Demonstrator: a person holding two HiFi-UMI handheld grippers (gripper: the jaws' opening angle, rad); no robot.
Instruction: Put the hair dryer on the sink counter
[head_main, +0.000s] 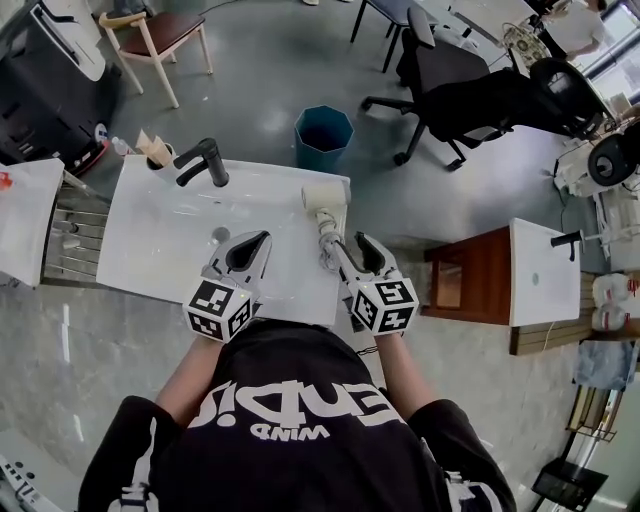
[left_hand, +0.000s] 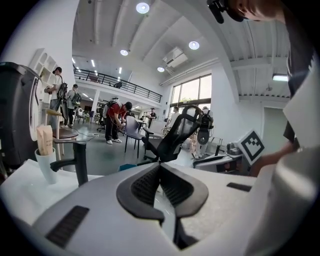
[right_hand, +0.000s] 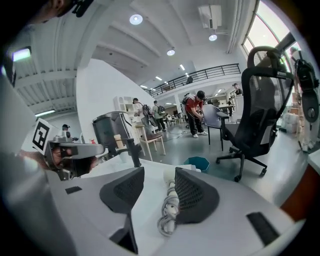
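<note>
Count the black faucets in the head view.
2. One black faucet stands on the white sink counter before the person; the second faucet stands on the smaller counter at right. None appear hidden.

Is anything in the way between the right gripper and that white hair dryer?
Nothing visible is. The cream-white hair dryer lies on the white sink counter, directly ahead of the open right gripper.

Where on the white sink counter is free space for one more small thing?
Free: the counter left of the left gripper, bordered by the cup and faucet. Crowded: the right edge, where the hair dryer and its cord lie.
</note>
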